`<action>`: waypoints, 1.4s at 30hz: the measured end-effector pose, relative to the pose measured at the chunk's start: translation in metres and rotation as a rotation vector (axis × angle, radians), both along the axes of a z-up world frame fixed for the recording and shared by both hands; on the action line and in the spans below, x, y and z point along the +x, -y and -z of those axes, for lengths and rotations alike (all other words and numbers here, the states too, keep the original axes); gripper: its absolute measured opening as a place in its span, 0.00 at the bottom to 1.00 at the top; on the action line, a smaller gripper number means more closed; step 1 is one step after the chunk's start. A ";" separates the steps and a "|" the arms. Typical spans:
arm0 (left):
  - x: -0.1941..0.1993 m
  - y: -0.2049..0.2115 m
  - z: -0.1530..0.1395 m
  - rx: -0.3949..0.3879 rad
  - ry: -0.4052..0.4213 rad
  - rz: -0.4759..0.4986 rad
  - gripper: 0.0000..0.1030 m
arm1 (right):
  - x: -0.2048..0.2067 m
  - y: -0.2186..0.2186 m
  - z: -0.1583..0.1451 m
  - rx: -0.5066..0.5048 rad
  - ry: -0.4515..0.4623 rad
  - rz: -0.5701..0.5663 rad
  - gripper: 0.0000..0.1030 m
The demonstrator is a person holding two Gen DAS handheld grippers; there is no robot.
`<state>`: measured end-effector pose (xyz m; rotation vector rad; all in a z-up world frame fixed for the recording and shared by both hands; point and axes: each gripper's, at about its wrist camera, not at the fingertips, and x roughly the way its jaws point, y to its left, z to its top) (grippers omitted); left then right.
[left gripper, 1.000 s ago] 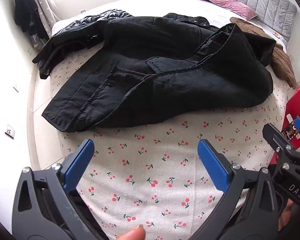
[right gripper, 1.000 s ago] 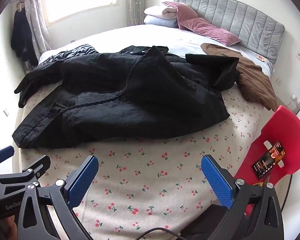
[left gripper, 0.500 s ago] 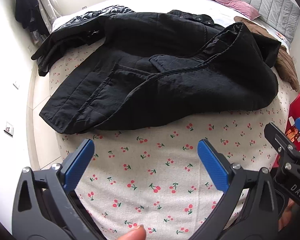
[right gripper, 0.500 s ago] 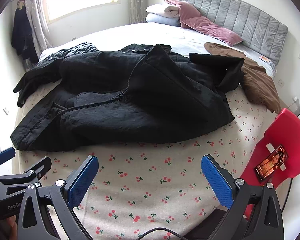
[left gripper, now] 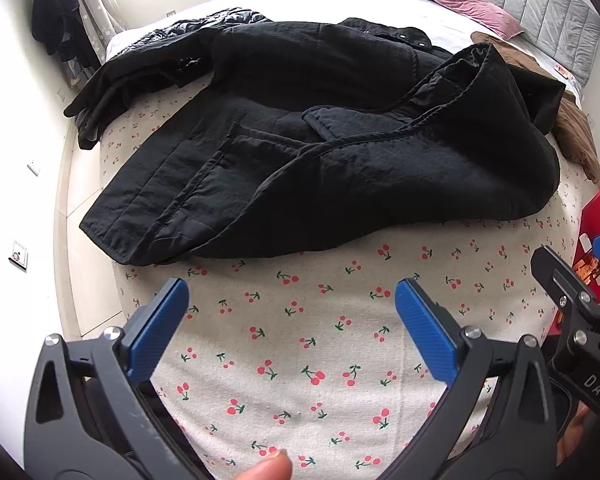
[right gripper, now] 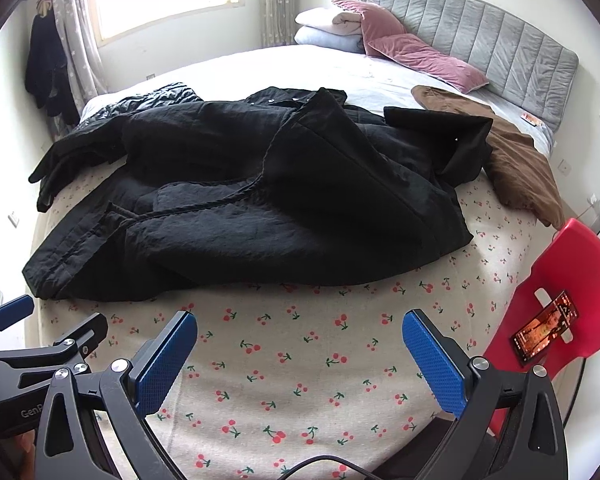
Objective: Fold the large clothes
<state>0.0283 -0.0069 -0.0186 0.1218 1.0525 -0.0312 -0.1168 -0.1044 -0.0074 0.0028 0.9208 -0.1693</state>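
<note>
Nearest the cameras, the left gripper and the right gripper were held side by side above the cherry-print sheet, each with its blue pads spread wide apart and nothing caught between them. A fingertip was seen at the bottom edge of the left view.

Just beyond the bare strip of sheet, the black coat was spread across the bed, its hem corner lying toward the left edge of the mattress and its front panel thrown over in a raised fold. It was judged to be soft and limp, quilted and lightly padded (so bulky rather than truly heavy), with a matte cloth that should not slip much between the pads. A grip was thought best taken on the stitched edges: the hem corner at the left for the left gripper, and the near rounded edge or the piped front seam for the right, since a pinch in the middle of a panel would only bunch the padding.

Behind it, a shiny dark garment and a brown garment were lying, the brown one touching the coat's collar end. Farthest off, pink pillows were propped by the grey headboard; a red chair carrying a phone stood to the right.
</note>
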 end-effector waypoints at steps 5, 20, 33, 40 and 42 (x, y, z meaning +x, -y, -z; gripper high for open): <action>0.000 0.000 0.000 0.001 0.001 0.000 1.00 | 0.000 -0.001 0.000 -0.002 0.000 -0.003 1.00; -0.002 -0.001 -0.001 0.014 0.008 -0.004 1.00 | 0.000 0.002 0.001 0.002 0.000 0.001 1.00; -0.002 -0.002 -0.001 0.015 0.006 -0.005 1.00 | 0.001 0.002 0.002 0.001 -0.004 0.001 1.00; -0.002 -0.004 0.000 0.015 0.007 -0.008 1.00 | 0.000 0.002 0.002 0.001 -0.003 0.001 1.00; -0.001 -0.005 0.000 0.015 0.006 -0.008 1.00 | 0.001 0.003 0.003 0.001 -0.004 0.001 1.00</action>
